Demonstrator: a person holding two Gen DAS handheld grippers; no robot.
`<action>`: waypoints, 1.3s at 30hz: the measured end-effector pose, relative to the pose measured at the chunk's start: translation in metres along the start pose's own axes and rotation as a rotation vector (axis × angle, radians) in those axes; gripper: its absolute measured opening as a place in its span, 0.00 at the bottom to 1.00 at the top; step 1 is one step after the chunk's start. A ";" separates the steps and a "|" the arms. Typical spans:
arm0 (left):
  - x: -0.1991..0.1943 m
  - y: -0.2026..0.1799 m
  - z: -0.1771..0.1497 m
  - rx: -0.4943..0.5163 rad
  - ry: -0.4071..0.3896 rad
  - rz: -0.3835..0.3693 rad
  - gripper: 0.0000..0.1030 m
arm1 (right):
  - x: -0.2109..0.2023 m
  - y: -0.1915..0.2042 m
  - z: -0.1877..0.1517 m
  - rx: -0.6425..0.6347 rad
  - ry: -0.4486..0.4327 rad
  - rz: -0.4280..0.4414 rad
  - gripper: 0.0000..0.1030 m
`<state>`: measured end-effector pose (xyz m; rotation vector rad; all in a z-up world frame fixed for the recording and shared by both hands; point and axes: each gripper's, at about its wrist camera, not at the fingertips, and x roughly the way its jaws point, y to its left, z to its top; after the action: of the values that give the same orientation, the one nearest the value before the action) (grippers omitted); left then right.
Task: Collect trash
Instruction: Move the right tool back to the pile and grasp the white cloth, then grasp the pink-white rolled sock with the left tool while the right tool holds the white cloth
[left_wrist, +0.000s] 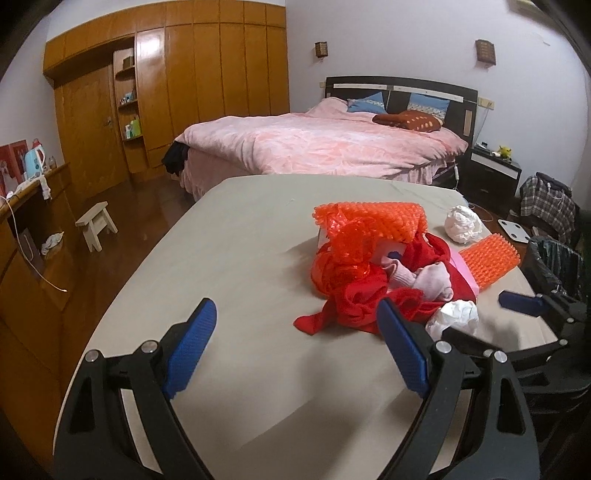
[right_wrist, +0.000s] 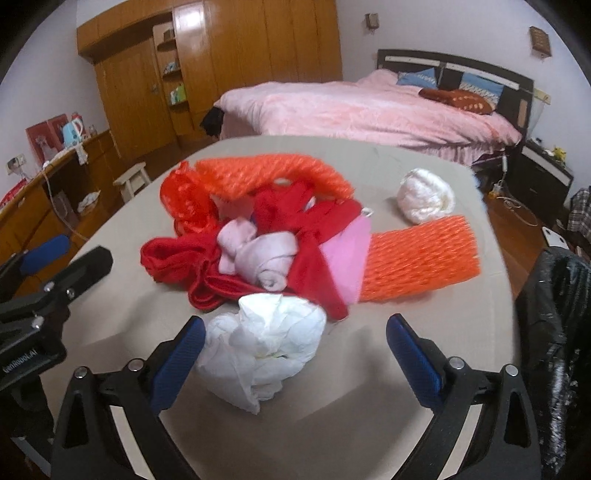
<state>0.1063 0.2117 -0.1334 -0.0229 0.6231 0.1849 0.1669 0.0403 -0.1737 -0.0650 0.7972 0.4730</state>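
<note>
While both grippers hover low over the beige tabletop with their blue pads spread wide and nothing held, the right gripper has the near crumpled white paper wad lying between its fingers, closer to the left one. The left gripper sits over bare cloth beside the pile of red fabric, pink socks and orange foam netting. A second white paper ball lies at the far side beside a flat orange net sleeve, and a black-lined trash bin stands off the right edge.
</note>
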 end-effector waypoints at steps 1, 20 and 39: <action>0.001 0.001 0.000 -0.003 0.003 0.000 0.83 | 0.002 0.002 0.000 -0.006 0.007 0.014 0.85; 0.006 -0.043 0.012 0.027 -0.002 -0.086 0.83 | -0.034 -0.043 0.010 0.055 -0.023 0.102 0.25; 0.035 -0.105 0.017 0.117 0.036 -0.167 0.59 | -0.050 -0.096 0.020 0.129 -0.084 0.014 0.22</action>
<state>0.1627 0.1155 -0.1439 0.0342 0.6634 -0.0135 0.1921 -0.0596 -0.1359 0.0799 0.7441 0.4339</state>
